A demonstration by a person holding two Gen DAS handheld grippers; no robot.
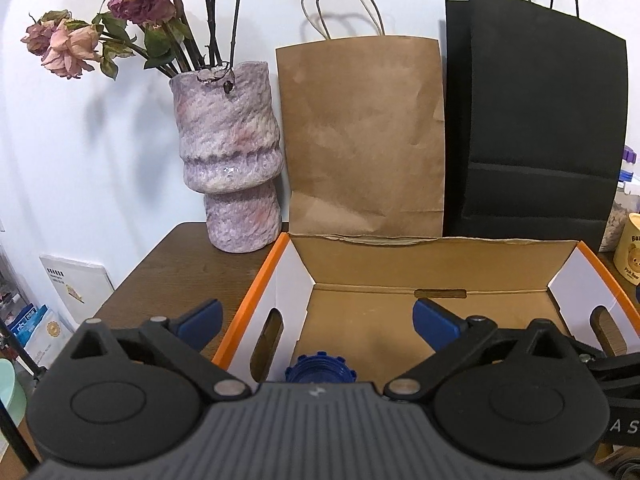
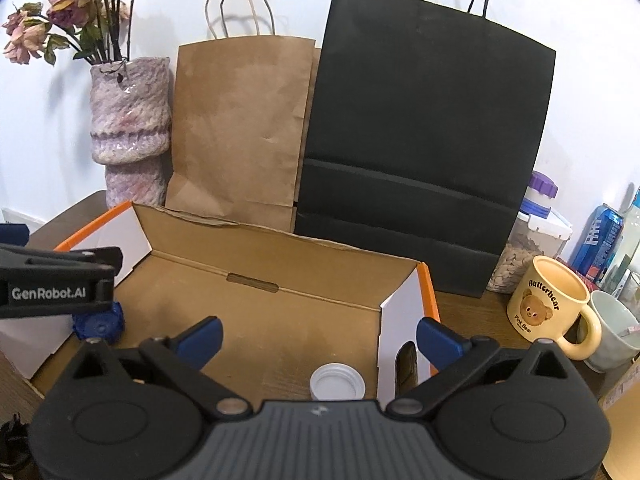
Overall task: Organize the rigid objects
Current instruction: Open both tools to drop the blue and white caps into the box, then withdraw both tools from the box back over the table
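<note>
Hovering over the open box [image 1: 436, 258], the left gripper [image 1: 316, 322] is seen with its blue fingers spread wide apart and nothing between them. One finger sits outside the box's orange-edged left wall, the other over the box floor. At 6 o'clock in the left wrist view, a blue cap [image 1: 320, 368] lies on the box floor near the left wall; only its toothed upper rim is visible, the rest being hidden behind the gripper body.

The right gripper [image 2: 318, 338] is likewise held apart and empty, one finger over the box floor, the other outside the right wall. Between its fingers, at 6 o'clock, a white cap [image 2: 337, 382] lies open side up on the box floor; its near edge is cut off by the gripper body. At 9 o'clock in the right wrist view the blue cap is largely covered by the left gripper's black side.

Behind the box, a brown bag [image 1: 360, 136] and a black bag [image 1: 536, 128] are stood against the wall, with a vase [image 1: 232, 152] of dried roses at 11 o'clock on the desk [image 1: 176, 276]. At 3 o'clock in the right wrist view, a bear mug [image 2: 552, 308], a pale cup [image 2: 612, 330] partly hidden behind it, a jar [image 2: 532, 240] and a can [image 2: 598, 236] are crowded at the frame's edge; the things beyond are too distorted to be made out.
</note>
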